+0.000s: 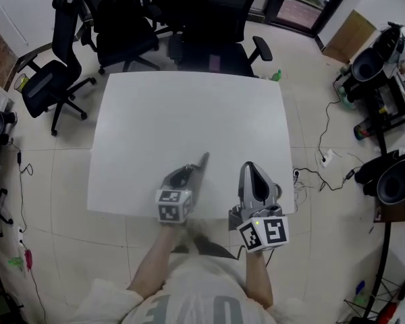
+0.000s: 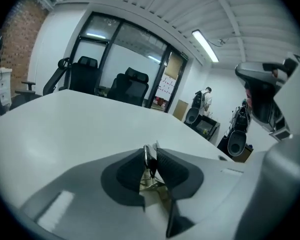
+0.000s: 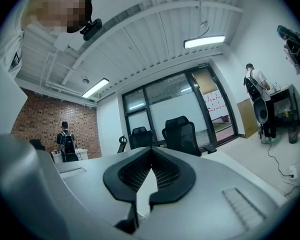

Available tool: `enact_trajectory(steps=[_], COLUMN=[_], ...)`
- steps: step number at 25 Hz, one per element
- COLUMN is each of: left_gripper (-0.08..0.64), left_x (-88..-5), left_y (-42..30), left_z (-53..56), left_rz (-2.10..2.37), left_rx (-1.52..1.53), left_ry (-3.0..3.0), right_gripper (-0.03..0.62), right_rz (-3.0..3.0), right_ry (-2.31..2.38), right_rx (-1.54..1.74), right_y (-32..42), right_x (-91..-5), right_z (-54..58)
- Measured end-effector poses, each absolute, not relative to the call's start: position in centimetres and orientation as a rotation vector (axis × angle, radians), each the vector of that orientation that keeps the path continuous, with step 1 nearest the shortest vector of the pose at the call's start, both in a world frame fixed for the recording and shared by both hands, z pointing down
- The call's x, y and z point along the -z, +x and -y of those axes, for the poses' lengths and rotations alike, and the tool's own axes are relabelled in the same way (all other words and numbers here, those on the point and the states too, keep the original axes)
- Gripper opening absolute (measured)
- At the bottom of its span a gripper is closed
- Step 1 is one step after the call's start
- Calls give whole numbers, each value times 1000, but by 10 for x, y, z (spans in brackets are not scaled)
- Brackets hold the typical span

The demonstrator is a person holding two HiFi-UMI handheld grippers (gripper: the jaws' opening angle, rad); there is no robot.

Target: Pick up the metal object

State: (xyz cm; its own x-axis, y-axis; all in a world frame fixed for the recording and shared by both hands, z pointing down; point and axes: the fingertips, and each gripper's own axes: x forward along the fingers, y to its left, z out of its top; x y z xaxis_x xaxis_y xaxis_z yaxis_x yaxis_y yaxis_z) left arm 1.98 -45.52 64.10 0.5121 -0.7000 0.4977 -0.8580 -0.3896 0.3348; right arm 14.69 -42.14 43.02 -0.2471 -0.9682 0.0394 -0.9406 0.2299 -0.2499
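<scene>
My left gripper [image 1: 192, 170] tilts down over the table's [image 1: 189, 113] near edge, clamped on the metal object [image 2: 145, 153], mostly hidden. My right gripper [image 1: 251, 169] is level, fingers together.

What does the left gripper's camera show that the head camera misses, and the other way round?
Only the left gripper view: the left gripper pinching the thin metal object between its pads, ceiling lights and a distant standing person. Only the head view: the holder's forearms and the tiled floor with cables. Both: the metal object, the white table, black office chairs.
</scene>
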Motion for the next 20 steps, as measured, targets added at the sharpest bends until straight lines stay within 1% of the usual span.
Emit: enact_trajectory(steps=[4, 9, 12, 15, 18, 20], left_gripper=[8, 6, 6, 6, 6, 6], left_x=[-614, -562, -498, -420, -344, -310], left_y=[23, 8, -8, -29, -47, -54], left_z=[456, 469, 474, 472, 452, 438], left_rz=[1349, 1532, 1647, 1789, 1930, 2003], left_rx=[-248, -151, -44, 131, 305, 384], left_ry=[2299, 2425, 2492, 2563, 2649, 2733], right_gripper=[11, 11, 11, 11, 11, 11], right_rz=[-2365, -2370, -2381, -2396, -2404, -2399], right_ry=[-1839, -1810, -1778, -1734, -1695, -1676], right_rx=[337, 341, 332, 312, 284, 269], right_y=[150, 148, 138, 127, 121, 119], right_x=[-430, -429, -425, -416, -407, -403], right_z=[421, 421, 419, 415, 411, 410])
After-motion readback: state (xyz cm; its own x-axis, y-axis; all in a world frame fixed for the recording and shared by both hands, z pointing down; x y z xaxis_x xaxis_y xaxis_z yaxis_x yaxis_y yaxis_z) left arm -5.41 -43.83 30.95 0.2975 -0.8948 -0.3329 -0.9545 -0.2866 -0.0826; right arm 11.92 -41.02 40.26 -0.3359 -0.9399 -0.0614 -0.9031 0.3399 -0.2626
